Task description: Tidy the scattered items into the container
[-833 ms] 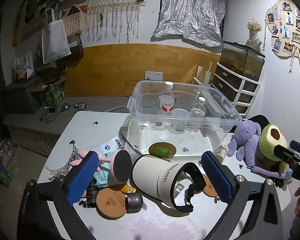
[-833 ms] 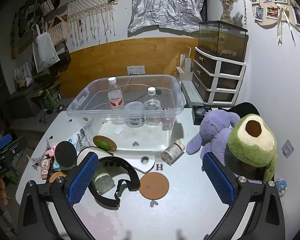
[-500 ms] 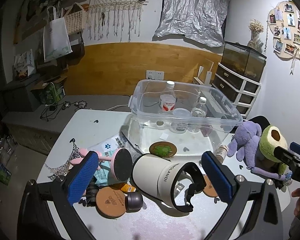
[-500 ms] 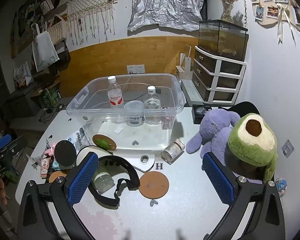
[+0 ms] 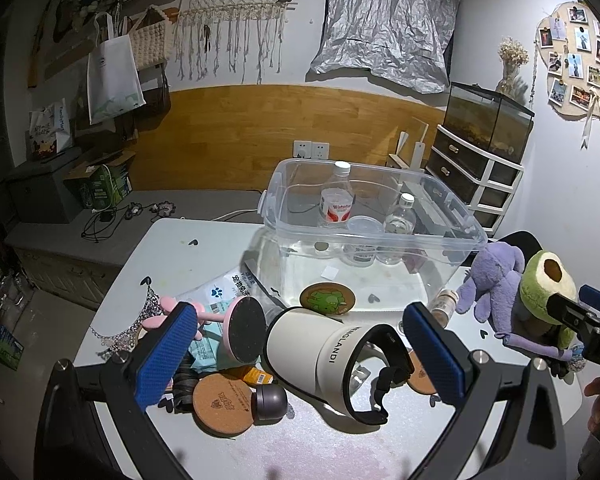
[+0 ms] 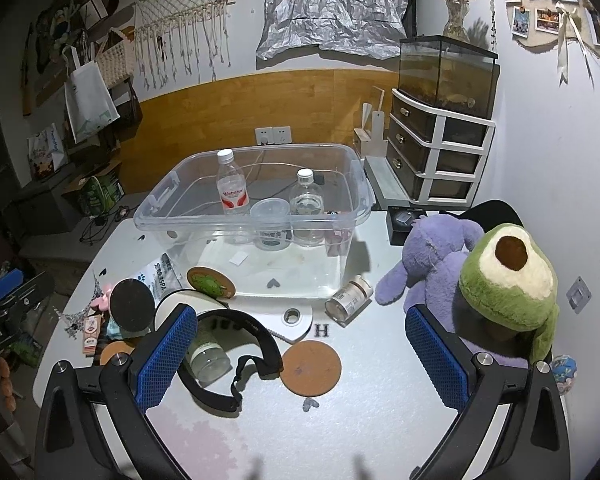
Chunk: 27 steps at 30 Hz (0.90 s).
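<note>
Both sets of tongs wide apart, nothing between the pads: left tongs (image 5: 300,356) hang over the white mug (image 5: 320,354) lying on its side on the worktop (image 6: 380,400), right tongs (image 6: 304,364) above a cork coaster (image 6: 311,367). Clear bin (image 6: 256,216) sits behind the mug w/ two bottles and a cup already inside. Rest of the clutter is in front of the bin; purple plush (image 6: 432,264) and avocado plush (image 6: 508,276) to its right. Risks, imo: mug is round and smooth, a clamp off-centre could roll it into the hand mirror (image 5: 245,328) or the second coaster (image 5: 223,402); its black strap (image 5: 380,376) may snag a pad
</note>
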Motion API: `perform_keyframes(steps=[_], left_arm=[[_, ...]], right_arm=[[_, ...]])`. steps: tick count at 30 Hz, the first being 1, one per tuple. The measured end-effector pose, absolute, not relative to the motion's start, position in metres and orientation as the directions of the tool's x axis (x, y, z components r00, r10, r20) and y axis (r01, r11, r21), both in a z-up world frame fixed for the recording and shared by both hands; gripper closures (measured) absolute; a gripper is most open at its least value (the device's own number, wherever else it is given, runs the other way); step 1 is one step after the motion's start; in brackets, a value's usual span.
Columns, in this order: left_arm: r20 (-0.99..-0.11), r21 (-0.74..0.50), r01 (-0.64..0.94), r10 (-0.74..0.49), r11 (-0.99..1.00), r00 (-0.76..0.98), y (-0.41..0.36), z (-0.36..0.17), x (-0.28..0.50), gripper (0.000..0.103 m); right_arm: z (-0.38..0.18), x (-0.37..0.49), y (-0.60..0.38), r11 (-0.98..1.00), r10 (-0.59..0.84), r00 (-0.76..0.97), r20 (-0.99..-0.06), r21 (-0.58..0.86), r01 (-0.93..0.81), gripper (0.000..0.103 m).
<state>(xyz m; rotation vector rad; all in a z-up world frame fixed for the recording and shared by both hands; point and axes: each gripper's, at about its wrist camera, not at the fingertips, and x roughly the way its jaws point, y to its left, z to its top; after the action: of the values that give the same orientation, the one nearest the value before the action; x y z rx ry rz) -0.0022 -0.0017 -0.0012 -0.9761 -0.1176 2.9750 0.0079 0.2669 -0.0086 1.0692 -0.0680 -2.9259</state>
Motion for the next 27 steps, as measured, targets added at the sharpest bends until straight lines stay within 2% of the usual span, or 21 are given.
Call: perform_keyframes(steps=[27], left_arm=[[-0.606, -0.079, 0.012, 0.039, -0.997, -0.794, -0.0053, -0.0100, -0.0052, 0.000]], right_arm=[[-0.0111, -0.0007, 0.2674, -0.999, -0.034, -0.747, -0.664, 0.048, 0.003, 0.000]])
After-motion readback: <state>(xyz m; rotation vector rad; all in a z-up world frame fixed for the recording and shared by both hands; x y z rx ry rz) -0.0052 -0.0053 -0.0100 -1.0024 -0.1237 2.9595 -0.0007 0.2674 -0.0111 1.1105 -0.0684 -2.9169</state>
